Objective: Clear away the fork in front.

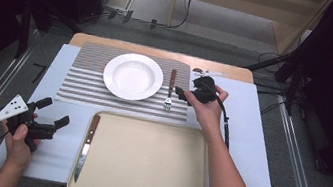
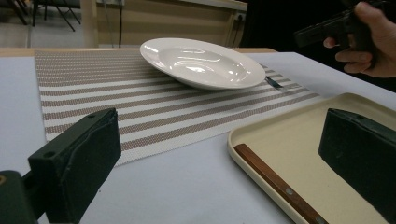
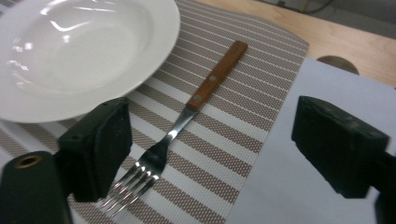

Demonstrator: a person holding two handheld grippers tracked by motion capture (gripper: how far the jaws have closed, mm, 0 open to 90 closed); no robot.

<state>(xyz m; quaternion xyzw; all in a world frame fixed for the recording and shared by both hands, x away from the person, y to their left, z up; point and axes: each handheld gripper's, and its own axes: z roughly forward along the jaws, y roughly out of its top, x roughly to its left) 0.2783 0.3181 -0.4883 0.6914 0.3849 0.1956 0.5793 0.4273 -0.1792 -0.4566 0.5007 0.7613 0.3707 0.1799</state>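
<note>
A white plate (image 1: 133,76) rests on a striped placemat (image 1: 82,85). To its right on the mat lies a fork (image 1: 170,91) with a wooden handle, tines toward me. My right gripper (image 1: 179,93) hovers just right of the fork, open; in the right gripper view the fork (image 3: 187,116) lies between the spread jaws of the gripper (image 3: 210,149), beside the plate (image 3: 79,51). A wood-handled knife (image 1: 85,146) lies along the left inner edge of a beige tray (image 1: 142,170). My left gripper (image 1: 56,111) is open left of the tray, holding nothing, its jaws (image 2: 219,154) framing the knife handle (image 2: 275,182).
A white sheet (image 1: 256,153) covers the wooden table (image 1: 160,53). The tray rim (image 2: 261,154) sits close to the placemat's near edge. The other hand and its gripper (image 2: 327,30) appear beyond the plate (image 2: 203,63). Dark stands and cables surround the table.
</note>
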